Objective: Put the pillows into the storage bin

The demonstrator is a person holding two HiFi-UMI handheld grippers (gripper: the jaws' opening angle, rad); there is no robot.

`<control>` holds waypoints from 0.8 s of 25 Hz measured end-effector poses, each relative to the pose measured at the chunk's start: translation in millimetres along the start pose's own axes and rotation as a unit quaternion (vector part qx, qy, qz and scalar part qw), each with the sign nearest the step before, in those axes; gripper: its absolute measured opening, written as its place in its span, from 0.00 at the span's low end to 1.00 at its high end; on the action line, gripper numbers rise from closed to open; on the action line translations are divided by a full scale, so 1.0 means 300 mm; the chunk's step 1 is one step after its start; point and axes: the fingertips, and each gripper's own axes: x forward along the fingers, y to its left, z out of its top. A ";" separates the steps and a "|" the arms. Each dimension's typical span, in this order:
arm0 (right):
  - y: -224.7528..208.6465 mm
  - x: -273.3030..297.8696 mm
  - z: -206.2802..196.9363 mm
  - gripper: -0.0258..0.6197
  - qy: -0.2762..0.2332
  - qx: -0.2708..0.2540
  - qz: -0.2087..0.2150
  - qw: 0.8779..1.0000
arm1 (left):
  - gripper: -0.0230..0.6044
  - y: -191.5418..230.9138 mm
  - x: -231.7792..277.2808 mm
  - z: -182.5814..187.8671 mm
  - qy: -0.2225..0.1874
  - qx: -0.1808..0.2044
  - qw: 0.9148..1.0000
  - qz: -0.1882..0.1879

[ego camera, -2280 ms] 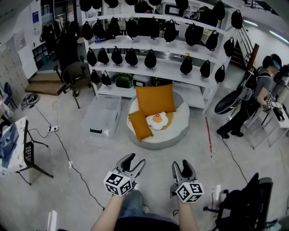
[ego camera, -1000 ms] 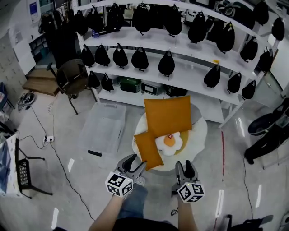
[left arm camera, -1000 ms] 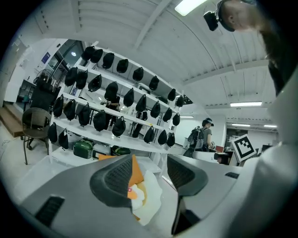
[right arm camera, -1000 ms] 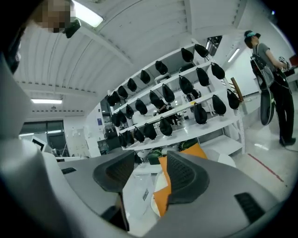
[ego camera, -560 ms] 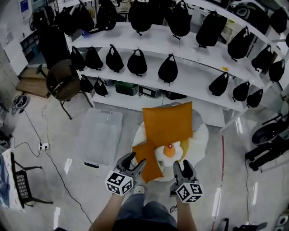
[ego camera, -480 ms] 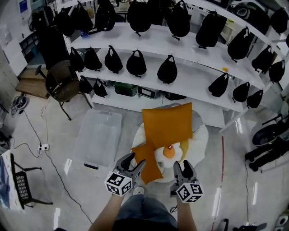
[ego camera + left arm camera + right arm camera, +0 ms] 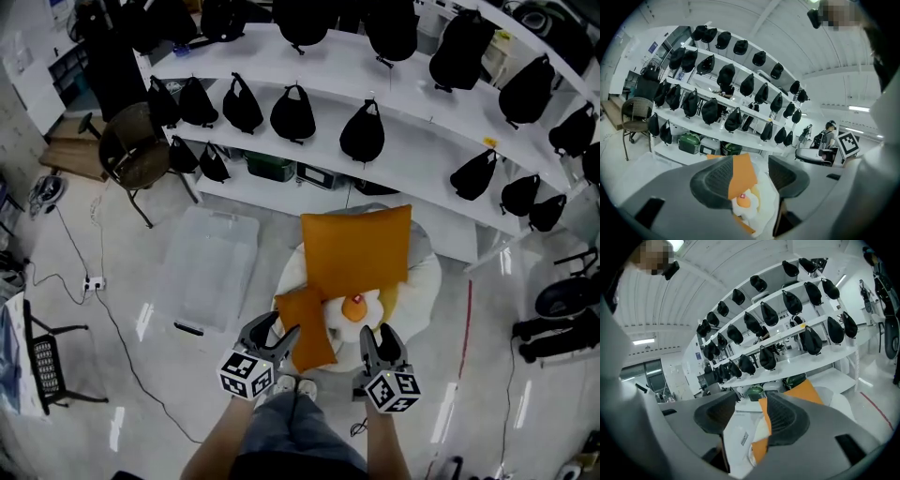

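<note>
A large orange pillow [image 7: 356, 251] leans upright on a round white cushion seat [image 7: 424, 281]. In front of it lie a small orange pillow [image 7: 306, 328] and a fried-egg pillow [image 7: 354, 308]. The clear lidded storage bin [image 7: 208, 272] sits on the floor to their left. My left gripper [image 7: 272, 334] hangs open just before the small pillow, nothing between its fingers. My right gripper [image 7: 379, 339] is open near the egg pillow, also empty. The left gripper view shows the orange pillow [image 7: 743, 171] and egg pillow [image 7: 742, 202] past the jaws. In the right gripper view the bin [image 7: 739, 434] lies ahead.
Curved white shelves [image 7: 412, 127] hung with black bags stand behind the pillows. A brown chair [image 7: 139, 155] is at the back left. A cable [image 7: 112, 323] runs across the floor on the left, by a black stand [image 7: 42, 361]. A dark stand [image 7: 562, 323] is on the right.
The view has come nearer to the pillows and the bin, which now lie just beyond both grippers. Both grippers stay open and side by side.
</note>
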 end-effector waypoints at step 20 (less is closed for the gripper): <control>-0.269 0.500 -0.800 0.37 0.234 -0.079 0.080 0.966 | 0.48 0.341 0.401 -0.798 0.146 -0.090 0.983 0.065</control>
